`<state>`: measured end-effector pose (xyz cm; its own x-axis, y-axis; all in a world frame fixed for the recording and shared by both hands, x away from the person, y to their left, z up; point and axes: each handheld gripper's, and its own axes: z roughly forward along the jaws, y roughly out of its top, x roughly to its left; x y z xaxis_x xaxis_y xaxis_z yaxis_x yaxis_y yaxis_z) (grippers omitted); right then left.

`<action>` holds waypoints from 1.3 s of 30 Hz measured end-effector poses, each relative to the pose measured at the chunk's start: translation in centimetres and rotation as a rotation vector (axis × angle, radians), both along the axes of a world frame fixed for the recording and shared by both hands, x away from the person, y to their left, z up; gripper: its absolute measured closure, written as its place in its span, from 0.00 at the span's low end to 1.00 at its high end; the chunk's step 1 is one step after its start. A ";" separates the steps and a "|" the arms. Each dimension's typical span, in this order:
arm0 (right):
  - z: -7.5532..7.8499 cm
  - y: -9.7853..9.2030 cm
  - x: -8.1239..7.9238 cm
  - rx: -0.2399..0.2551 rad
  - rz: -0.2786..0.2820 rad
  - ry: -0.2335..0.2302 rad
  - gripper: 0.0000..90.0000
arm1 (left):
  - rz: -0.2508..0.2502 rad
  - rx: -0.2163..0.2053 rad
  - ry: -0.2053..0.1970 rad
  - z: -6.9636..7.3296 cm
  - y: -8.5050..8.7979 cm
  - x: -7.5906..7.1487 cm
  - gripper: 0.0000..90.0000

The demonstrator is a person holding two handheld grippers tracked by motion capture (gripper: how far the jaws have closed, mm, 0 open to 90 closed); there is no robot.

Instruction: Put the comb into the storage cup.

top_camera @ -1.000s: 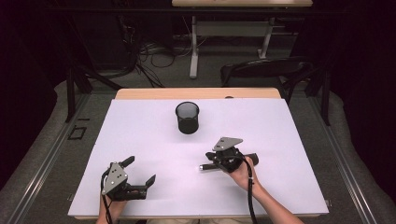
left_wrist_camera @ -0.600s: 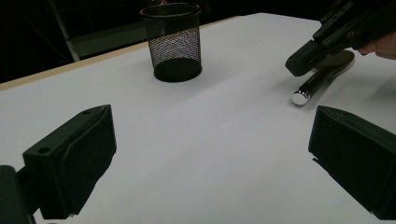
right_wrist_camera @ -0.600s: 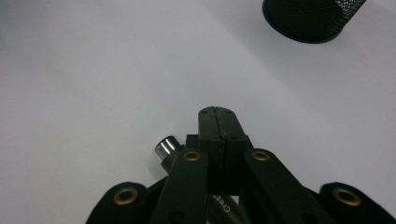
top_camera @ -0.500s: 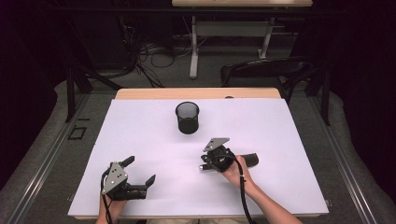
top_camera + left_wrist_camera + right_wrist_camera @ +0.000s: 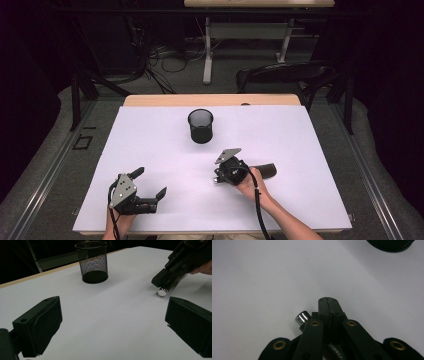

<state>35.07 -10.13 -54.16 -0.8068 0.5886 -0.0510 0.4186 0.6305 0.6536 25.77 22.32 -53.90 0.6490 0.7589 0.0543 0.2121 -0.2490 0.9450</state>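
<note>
Holding marker low over white tabletop, centre-right of high view; right tongs clamped shut on it, silver end poking out. Left tongs wide open, empty, lower left. Mesh cup upper centre, well apart. Risk: off-centre grip, so marker may swivel or slip, missing cup.

- Slim dark pen-like object with a shiny silver cap at one end, lying flat on the white table cover, just under and beside the closed jaws of the right gripper.
- Silver end pointing away from the hand, resting on the cover, catching the light.
- Dark far end sticking out to the right past the hand.
- Placed in front of the black mesh cup, well apart from it.
</note>
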 end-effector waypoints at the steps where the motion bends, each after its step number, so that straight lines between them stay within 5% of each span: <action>1: 0.0 0.0 0.0 -0.005 0.004 0.003 1.00 | 0.001 -0.002 0.000 0.0 0.0 0.0 0.01; 39: -0.1 -0.2 -1.6 -0.105 0.052 0.033 1.00 | 0.004 -0.005 0.001 0.0 0.1 0.0 0.02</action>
